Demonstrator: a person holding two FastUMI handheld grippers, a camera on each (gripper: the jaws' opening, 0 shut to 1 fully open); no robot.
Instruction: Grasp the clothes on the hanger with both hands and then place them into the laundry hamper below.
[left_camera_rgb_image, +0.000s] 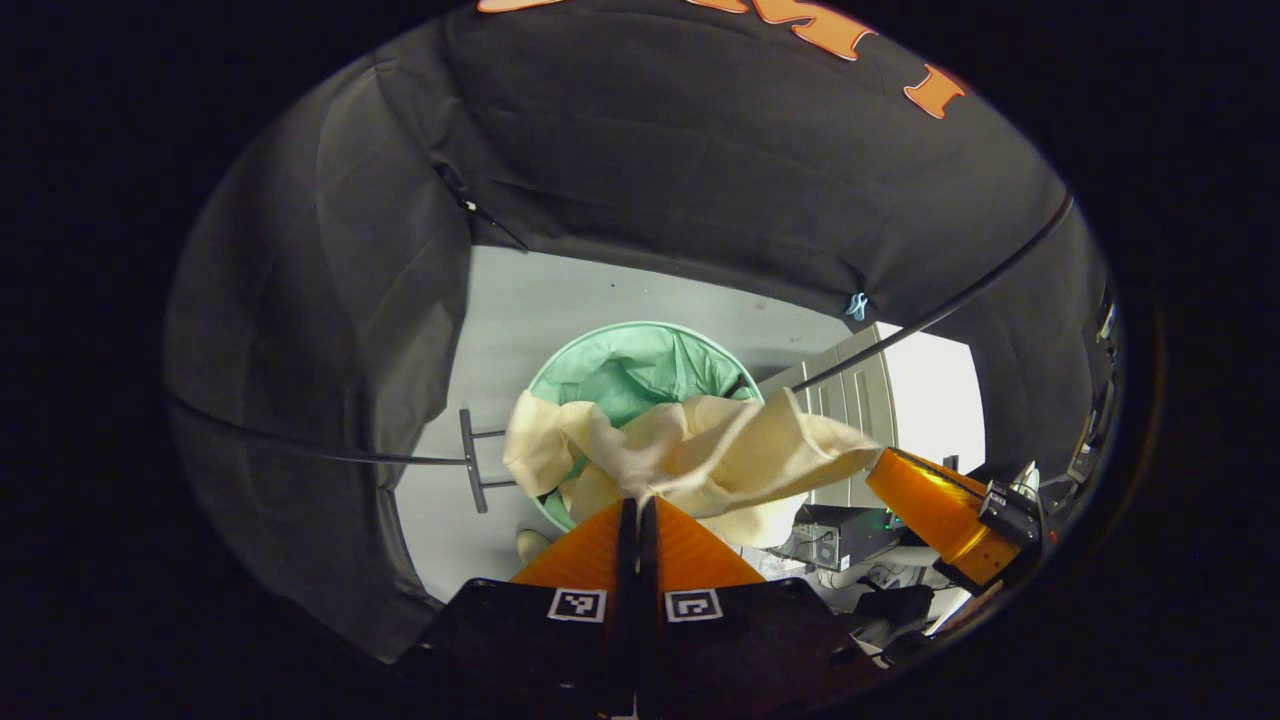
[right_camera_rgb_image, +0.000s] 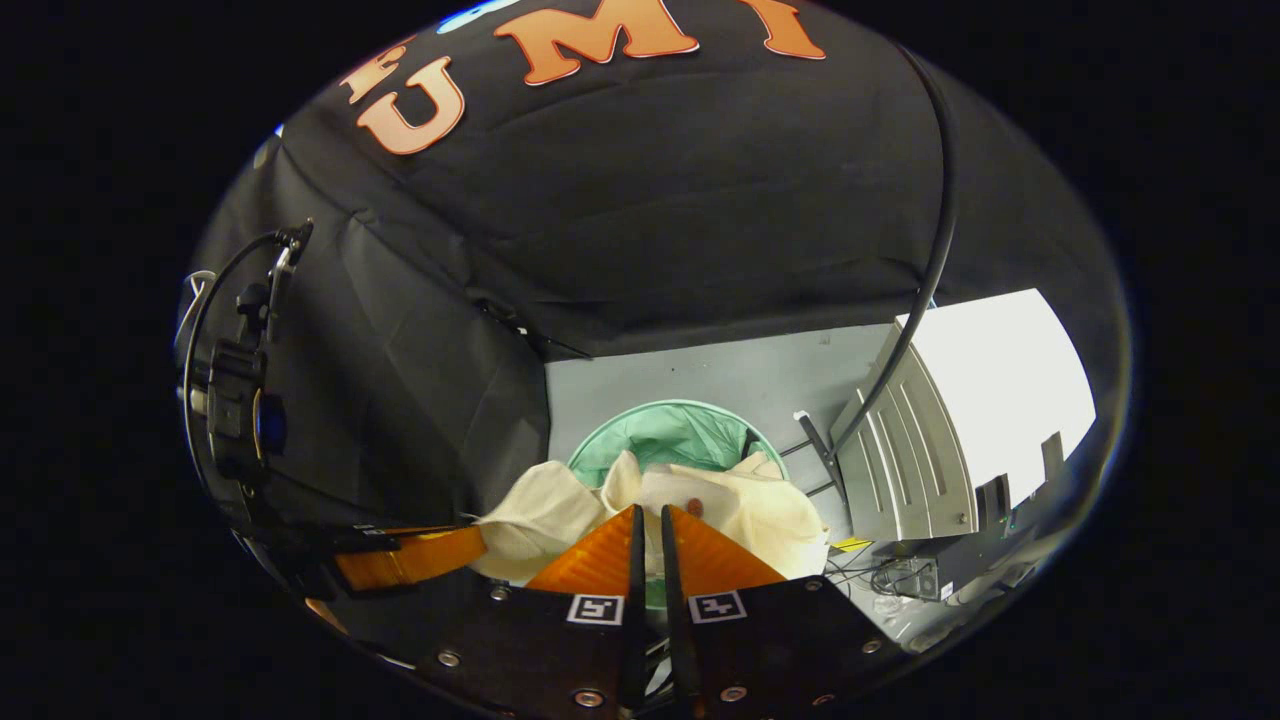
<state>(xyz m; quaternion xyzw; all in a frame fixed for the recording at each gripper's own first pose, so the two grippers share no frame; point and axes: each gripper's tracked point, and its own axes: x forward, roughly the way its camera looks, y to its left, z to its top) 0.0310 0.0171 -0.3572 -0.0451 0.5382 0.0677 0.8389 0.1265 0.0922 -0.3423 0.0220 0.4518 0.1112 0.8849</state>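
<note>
Fingers (left_camera_rgb_image: 610, 540) on the left gripper (left_camera_rgb_image: 637, 503) are pinched tight on the cream cloth (left_camera_rgb_image: 700, 450), and the right gripper (right_camera_rgb_image: 648, 512) has its fingers (right_camera_rgb_image: 600, 555) clamped on the same cloth too. It hangs bunched between them, right above the green hamper (left_camera_rgb_image: 640, 365) on the floor (left_camera_rgb_image: 560, 300).

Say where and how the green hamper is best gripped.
Grip the laundry hamper by its thin round rim at the far, uncovered side, coming from above with one finger inside and one outside. The cream garment, held by the left tool and right tool, drapes over the near rim.
</note>
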